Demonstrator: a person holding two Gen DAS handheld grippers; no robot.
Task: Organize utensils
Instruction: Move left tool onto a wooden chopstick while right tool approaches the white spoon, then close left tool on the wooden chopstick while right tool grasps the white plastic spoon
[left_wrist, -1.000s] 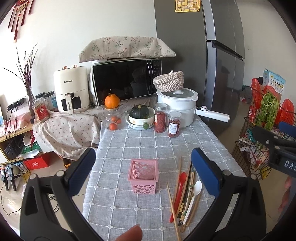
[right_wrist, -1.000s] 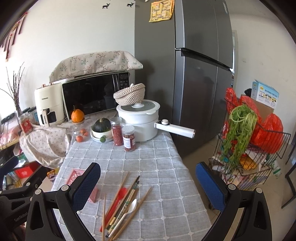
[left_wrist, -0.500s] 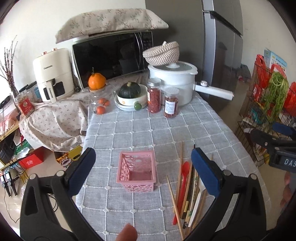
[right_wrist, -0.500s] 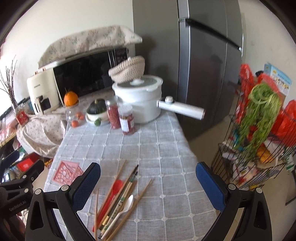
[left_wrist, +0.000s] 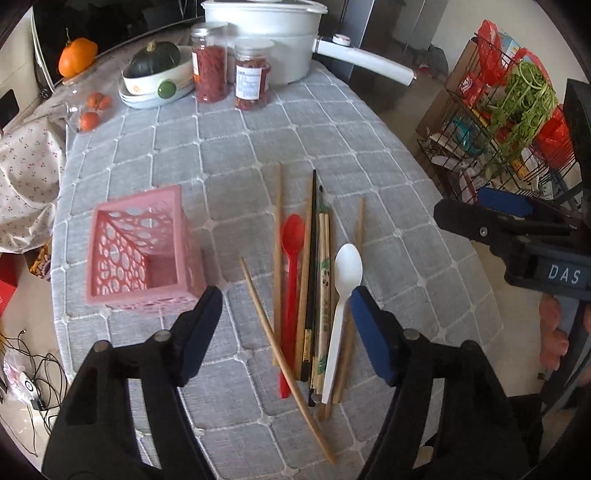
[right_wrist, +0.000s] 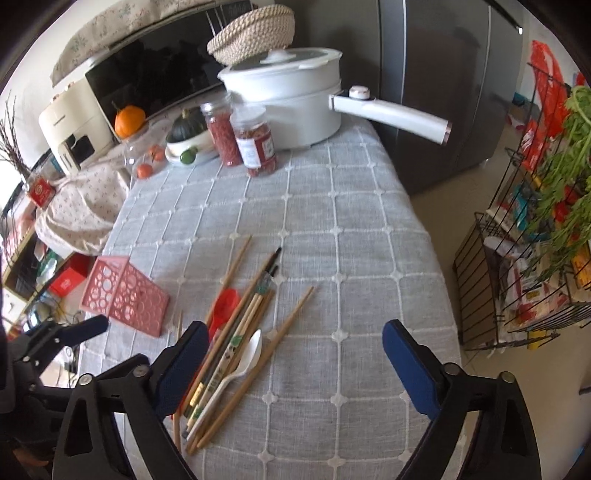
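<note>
A pink perforated basket (left_wrist: 144, 251) stands empty on the grey checked tablecloth, left of a loose pile of utensils. The pile holds a red spoon (left_wrist: 291, 280), a white spoon (left_wrist: 341, 306), black chopsticks (left_wrist: 313, 258) and several wooden chopsticks (left_wrist: 277, 317). My left gripper (left_wrist: 286, 328) is open and empty, hovering over the near end of the pile. My right gripper (right_wrist: 291, 362) is open and empty, above the cloth just right of the pile (right_wrist: 236, 332). The basket (right_wrist: 123, 295) also shows in the right wrist view.
At the table's far end stand a white pot (right_wrist: 291, 99) with a long handle, two red-filled jars (right_wrist: 255, 144), a bowl with a green squash (left_wrist: 155, 70) and small oranges. A wire rack (right_wrist: 532, 236) with greens stands off the table's right edge.
Both grippers have tilted down and moved closer to the table. The left one now hangs over the utensil pile, the right one beside it. Both stay open and empty.
</note>
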